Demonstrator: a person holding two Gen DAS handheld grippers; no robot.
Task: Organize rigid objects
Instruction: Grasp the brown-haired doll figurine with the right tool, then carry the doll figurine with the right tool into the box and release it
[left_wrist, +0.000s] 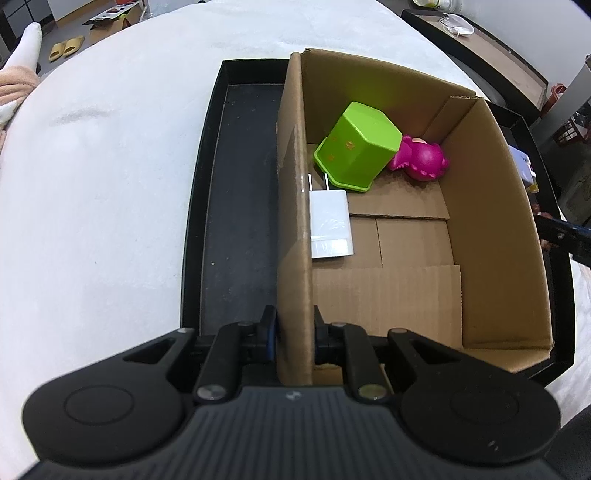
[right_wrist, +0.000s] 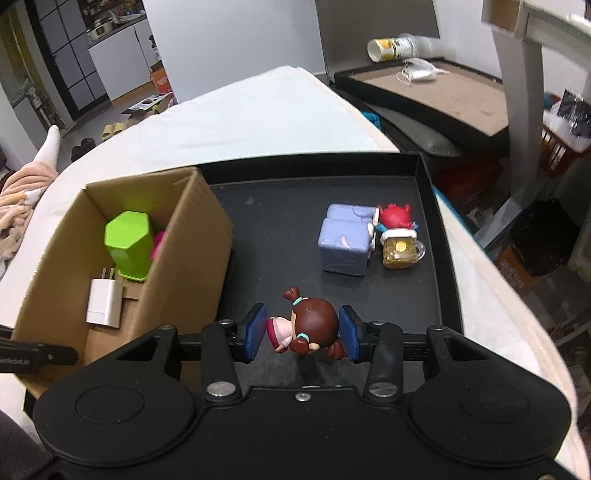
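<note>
- The left tool (left_wrist: 294, 332) sits at six o'clock, its two fingers clamped on the left wall of a cardboard box (left_wrist: 293, 229), one finger outside and one inside.
- The box stands in a black tray (left_wrist: 236, 206), whose bare floor runs along its nine o'clock side.
- Inside the box, a white charger (left_wrist: 330, 225) lies flat against the left wall, prongs toward twelve o'clock.
- A green cup (left_wrist: 358, 147) lies tipped over just past the prongs.
- A magenta toy (left_wrist: 421, 158) touches the cup at its three o'clock side.
- The tray rests on a white bed (left_wrist: 110, 184).
</note>
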